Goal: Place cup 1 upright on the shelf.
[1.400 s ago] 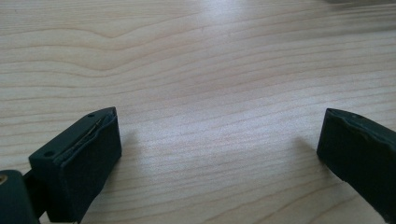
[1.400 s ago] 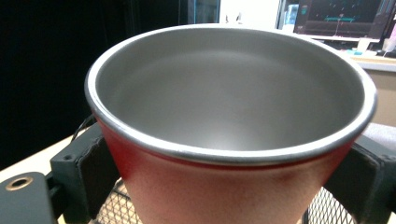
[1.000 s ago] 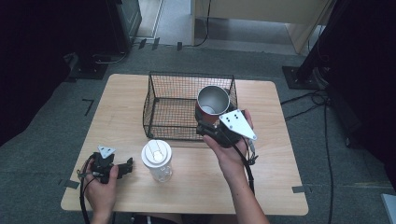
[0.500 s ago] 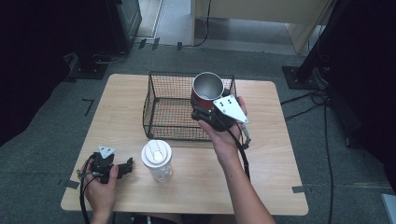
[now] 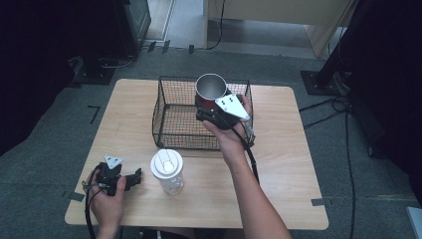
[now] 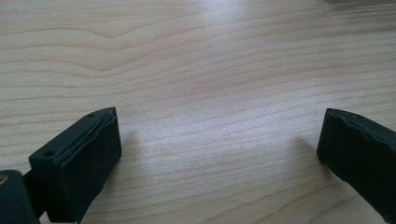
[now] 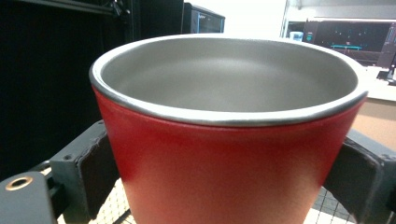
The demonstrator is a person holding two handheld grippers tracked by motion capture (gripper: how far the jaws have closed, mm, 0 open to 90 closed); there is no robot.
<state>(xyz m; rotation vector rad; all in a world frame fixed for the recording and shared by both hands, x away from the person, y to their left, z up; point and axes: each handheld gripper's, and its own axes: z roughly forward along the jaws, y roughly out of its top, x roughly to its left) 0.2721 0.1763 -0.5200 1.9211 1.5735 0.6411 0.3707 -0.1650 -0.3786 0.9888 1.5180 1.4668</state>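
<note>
Right hand-held gripper (image 5: 211, 115) clamps the red steel-lined metal cup (image 5: 209, 92) upright above the black wire basket (image 5: 171, 124) near the worktop's far edge. Lower it level, clear of the rim. Left hand-held gripper (image 5: 135, 178) wide open, empty.

1. the cup (image 5: 211, 88) is red on the outside and has a grey metal inside with a thin silver rim.
2. it stands upright, with the open mouth turned up, and nothing is inside it.
3. it gets wider from the bottom to the rim; this is clear in the right gripper view (image 7: 229, 140).
4. the 2 black jaws of the right gripper (image 5: 208, 112) press on its lower wall, 1 on each side, so the cup is held in the air.
5. in the high view it is above the back right part of the black wire basket (image 5: 169, 130), and its rim is higher than the basket's top edge.
</note>
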